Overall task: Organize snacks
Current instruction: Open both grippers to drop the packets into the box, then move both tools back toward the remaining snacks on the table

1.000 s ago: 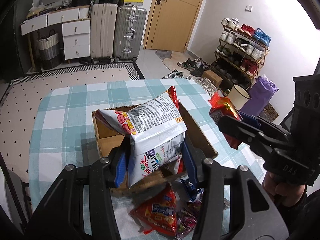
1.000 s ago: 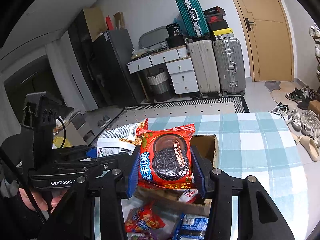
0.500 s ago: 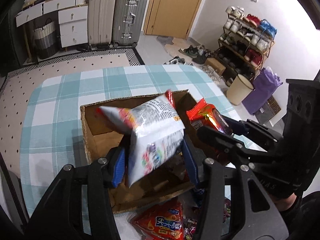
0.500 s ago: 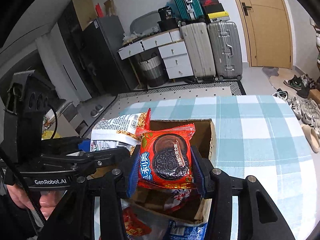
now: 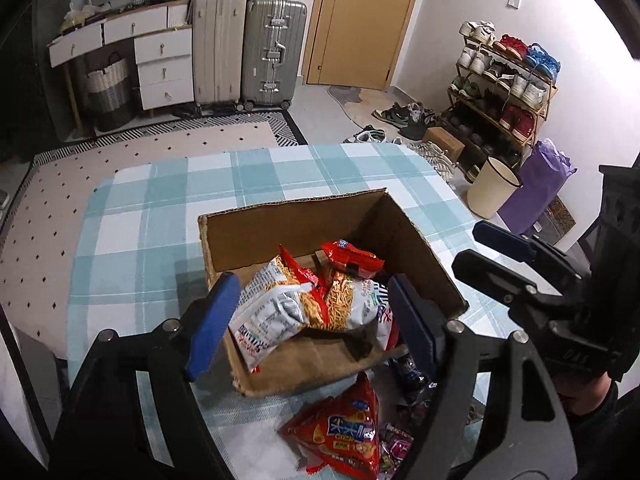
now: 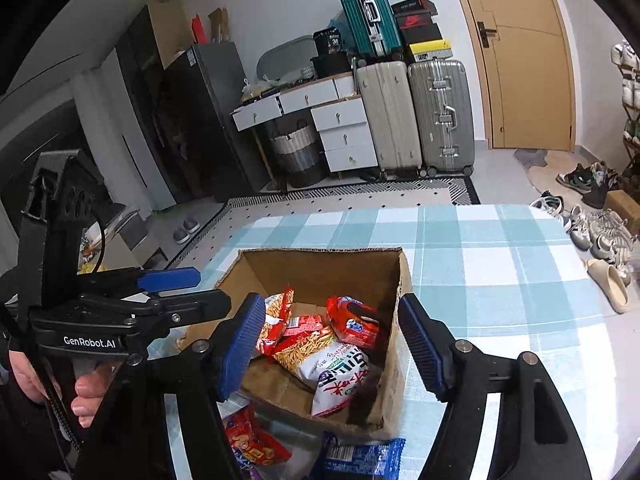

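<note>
both grippers empty above the snack box

the left gripper (image 5: 312,320) has its jaws spread wide with nothing between them, hanging over the near edge of the cardboard box (image 5: 288,216). the right gripper (image 6: 332,344) is likewise wide apart and empty, above the same box. inside the box a white noodle-snack bag (image 5: 280,312) lies across the near half, and a red cookie packet (image 5: 352,258) sits toward the far right corner, touching the bag. on the checked tablecloth (image 5: 160,208), just near of the box, lie a red chip bag (image 5: 344,436) and, in the right wrist view, a blue packet (image 6: 360,456) against the box's near wall. beyond the table stand two suitcases (image 5: 248,48) by a wooden door (image 5: 360,20), with a shoe rack (image 5: 504,88) at far right.
</note>
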{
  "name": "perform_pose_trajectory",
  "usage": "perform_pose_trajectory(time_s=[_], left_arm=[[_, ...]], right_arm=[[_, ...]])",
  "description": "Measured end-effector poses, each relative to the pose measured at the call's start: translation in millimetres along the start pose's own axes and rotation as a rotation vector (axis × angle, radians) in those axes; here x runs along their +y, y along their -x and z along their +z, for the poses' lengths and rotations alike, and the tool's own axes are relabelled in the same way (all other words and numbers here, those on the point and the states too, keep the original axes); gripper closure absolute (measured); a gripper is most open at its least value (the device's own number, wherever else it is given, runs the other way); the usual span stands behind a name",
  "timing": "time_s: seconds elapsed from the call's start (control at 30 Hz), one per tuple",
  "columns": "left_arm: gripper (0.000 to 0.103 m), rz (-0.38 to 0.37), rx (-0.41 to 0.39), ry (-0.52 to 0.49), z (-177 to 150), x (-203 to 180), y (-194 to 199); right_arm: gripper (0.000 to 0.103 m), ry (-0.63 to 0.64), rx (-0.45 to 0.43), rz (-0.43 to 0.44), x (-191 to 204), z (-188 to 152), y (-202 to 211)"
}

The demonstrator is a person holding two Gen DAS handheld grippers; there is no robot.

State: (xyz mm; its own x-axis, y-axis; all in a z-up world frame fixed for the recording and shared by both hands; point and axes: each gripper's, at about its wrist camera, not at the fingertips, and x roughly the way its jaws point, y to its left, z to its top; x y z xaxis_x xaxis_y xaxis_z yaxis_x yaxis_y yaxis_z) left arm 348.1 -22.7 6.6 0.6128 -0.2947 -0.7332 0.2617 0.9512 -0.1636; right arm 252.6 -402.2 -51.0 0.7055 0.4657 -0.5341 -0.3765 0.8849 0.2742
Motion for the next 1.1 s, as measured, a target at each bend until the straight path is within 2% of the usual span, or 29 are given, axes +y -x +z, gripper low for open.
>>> perform_pose_trajectory(time_s=[0.23,0.53,0.7,0.77,0.87,1.1], left_arm=[[0.023,0.029,-0.059,-0.022,-13.4,-10.6,38.3],[0.017,0.057,-0.101,-0.024,-35.7,-22.7,83.7],[0.014,0.064,-0.123,-0.012,-52.2,-27.7,104.2],[0.007,0.069,-0.13,-0.012,-58.6,-30.2,112.3],[0.002,0.075,-0.148,-0.008,-67.4,-33.1,122.5],[0.001,0.092,-0.161,0.018,-95.0,-37.7,138.0]], right_arm=[[0.032,0.03,-0.043,-0.003,19.5,0.0,34.5],[0.024,0.073,-0.093,-0.007,43.6,-7.3,79.5],[0.019,0.073,-0.118,-0.013,51.4,-16.9,102.4],[0.018,0.078,-0.124,-0.017,54.3,-21.2,110.1],[0.016,0.082,-0.132,-0.022,58.2,-29.3,121.5],[0.012,0.096,-0.153,-0.036,68.2,-52.0,148.8]])
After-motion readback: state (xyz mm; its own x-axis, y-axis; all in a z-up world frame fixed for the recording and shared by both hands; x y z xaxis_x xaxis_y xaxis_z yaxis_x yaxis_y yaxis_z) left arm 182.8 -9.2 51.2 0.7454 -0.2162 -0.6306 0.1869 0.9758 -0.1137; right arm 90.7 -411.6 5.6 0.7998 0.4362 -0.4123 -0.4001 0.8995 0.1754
